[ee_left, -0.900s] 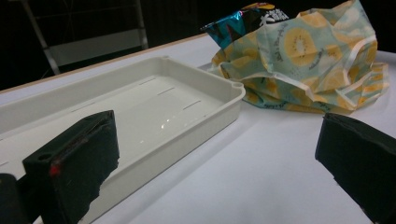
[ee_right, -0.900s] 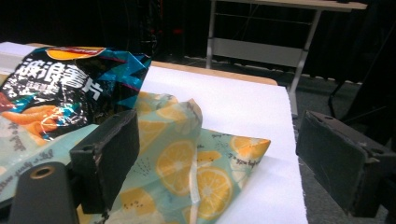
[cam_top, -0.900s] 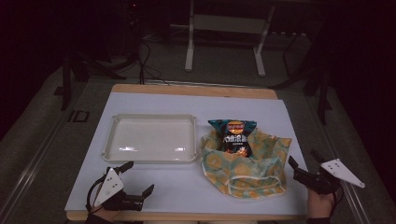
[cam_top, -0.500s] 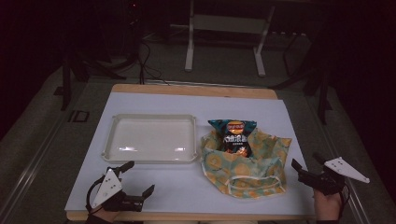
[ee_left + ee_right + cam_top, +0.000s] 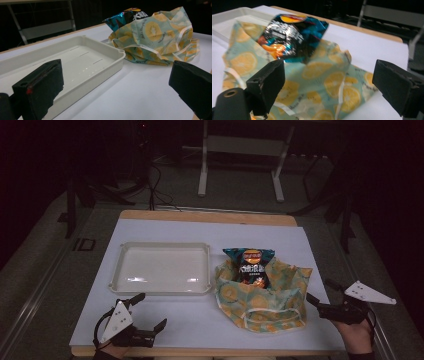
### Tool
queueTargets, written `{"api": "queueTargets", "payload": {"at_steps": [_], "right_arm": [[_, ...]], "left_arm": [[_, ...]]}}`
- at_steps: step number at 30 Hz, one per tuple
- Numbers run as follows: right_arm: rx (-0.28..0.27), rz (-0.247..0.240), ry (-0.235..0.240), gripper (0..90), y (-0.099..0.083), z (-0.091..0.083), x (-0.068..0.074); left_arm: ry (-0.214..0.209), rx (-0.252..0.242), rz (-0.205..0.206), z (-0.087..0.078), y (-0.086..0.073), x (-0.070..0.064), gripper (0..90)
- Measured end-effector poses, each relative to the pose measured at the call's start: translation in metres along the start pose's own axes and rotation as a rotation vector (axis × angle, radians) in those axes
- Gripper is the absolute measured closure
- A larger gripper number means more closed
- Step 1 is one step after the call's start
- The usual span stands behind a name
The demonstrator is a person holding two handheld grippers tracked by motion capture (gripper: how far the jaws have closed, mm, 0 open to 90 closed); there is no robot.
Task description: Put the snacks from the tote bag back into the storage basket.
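You hold the left gripper (image 5: 142,312) at about 7 o'clock of the table (image 5: 200,325), jaws wide apart and nothing between them. It sits just near the front rim of the white tray (image 5: 162,287), which is empty. Your right gripper (image 5: 322,295) waits at 4 o'clock, also spread and released, pointing toward the fruit-print bag (image 5: 262,302). This bag lies at the center-right, beside the tray, with its mouth toward 12 o'clock. The snack packet (image 5: 250,267) stands half out of that mouth, leaning on the cloth, so its top is free to take. I judge the tray is placed close so that the packet can go into it easily.
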State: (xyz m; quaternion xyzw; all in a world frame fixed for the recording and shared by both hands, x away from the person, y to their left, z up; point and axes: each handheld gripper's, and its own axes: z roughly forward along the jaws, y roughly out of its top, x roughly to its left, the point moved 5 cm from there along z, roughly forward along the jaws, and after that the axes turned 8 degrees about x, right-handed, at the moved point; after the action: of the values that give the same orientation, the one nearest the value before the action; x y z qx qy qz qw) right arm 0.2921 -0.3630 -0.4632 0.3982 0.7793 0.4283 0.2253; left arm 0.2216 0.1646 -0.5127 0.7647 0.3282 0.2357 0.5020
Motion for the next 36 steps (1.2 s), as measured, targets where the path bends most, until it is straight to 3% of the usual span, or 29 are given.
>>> {"api": "queueTargets", "payload": {"at_steps": [7,18,24,36], "right_arm": [[-0.017,-0.049,0.071,12.5,0.018,-0.002,0.004],[-0.013,-0.088,0.132,15.1,0.040,0.003,0.008],[0.007,-0.123,0.167,15.2,0.053,0.016,0.011],[-0.012,-0.121,0.213,16.0,0.073,0.043,0.006]], "left_arm": [[-0.006,-0.001,-0.004,0.000,0.000,-0.001,0.1],[-0.005,0.004,0.002,0.001,0.001,-0.002,0.1],[-0.007,0.007,0.009,0.002,0.001,-0.002,0.1],[-0.012,0.007,0.014,0.002,0.001,-0.003,0.1]]}}
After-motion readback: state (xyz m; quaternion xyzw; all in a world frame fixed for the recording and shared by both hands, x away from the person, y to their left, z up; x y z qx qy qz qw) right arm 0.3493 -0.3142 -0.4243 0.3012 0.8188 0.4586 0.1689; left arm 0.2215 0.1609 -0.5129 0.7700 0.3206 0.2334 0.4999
